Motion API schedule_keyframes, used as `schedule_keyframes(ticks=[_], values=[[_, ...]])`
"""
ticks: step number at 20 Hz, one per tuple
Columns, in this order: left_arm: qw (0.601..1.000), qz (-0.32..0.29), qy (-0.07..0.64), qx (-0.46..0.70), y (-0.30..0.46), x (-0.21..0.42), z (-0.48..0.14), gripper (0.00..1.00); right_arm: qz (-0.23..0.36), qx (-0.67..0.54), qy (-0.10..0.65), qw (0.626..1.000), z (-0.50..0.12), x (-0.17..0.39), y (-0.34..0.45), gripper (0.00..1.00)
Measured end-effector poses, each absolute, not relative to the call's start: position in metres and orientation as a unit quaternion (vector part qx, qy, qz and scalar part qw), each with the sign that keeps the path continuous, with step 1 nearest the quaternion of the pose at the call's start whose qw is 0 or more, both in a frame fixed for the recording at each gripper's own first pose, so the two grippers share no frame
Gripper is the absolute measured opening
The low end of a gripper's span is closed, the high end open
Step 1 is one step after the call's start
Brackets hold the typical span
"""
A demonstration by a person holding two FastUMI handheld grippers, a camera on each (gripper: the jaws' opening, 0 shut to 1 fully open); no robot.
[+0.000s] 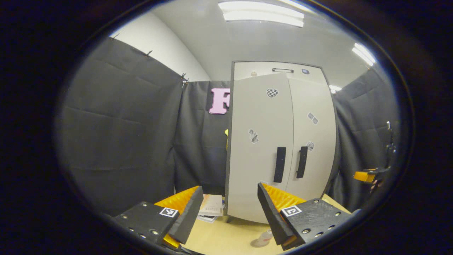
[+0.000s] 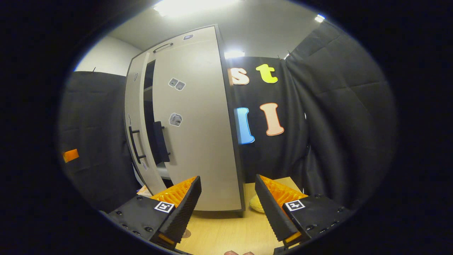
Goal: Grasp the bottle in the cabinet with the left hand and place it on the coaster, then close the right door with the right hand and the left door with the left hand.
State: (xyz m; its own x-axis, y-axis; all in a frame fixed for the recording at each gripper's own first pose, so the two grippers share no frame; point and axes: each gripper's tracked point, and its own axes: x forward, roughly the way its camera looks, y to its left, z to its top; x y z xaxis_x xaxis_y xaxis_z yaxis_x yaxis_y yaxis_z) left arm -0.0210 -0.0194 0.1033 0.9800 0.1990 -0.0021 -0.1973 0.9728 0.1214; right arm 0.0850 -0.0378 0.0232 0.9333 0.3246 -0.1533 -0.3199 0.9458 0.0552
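The cabinet [image 1: 279, 141] stands upright on the table [image 1: 226, 237], straight ahead of the left gripper [image 1: 230, 187] and slightly to its right. In the left gripper view the bottle [image 1: 264, 238] is already outside the cabinet, low on the table beside that gripper's right finger. It appears to rest on a round pad, judged to be the coaster [image 1: 255, 244], though the area is small and blurred. The placing step therefore looks complete. In the right gripper view the right door [image 2: 198, 124] lies flush, or very nearly so, against the cabinet's side, while the left door [image 2: 136, 117] stands ajar, with a dark gap and a strip of shelf showing between the two. The left door is judged to be the remaining work. Its handle [image 1: 279, 164] runs vertically, above and just right of the left gripper's centre line, with the right door's handle [image 1: 302, 162] just beside it. The left gripper faces the left door squarely and is the nearer tool for it; a push on the door's face near the handle edge would swing it shut. The left gripper's jaws are spread wide, holding nothing and touching nothing. The right gripper [image 2: 228, 179] is likewise spread wide and empty, set off towards the cabinet's right side and clear of the doors.
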Motion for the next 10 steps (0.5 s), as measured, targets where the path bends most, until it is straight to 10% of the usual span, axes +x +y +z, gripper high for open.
schedule_keyframes(ticks=[2,10], values=[[0.993,0.097,0.015,0.059,-0.024,-0.021,0.097,0.96,0.158,0.017,0.069,0.985,0.029,0.082,-0.038,0.97],[0.997,0.047,0.038,0.054,-0.042,-0.016,0.065,0.89,0.104,-0.015,0.052,0.993,0.026,0.058,-0.059,0.97]])
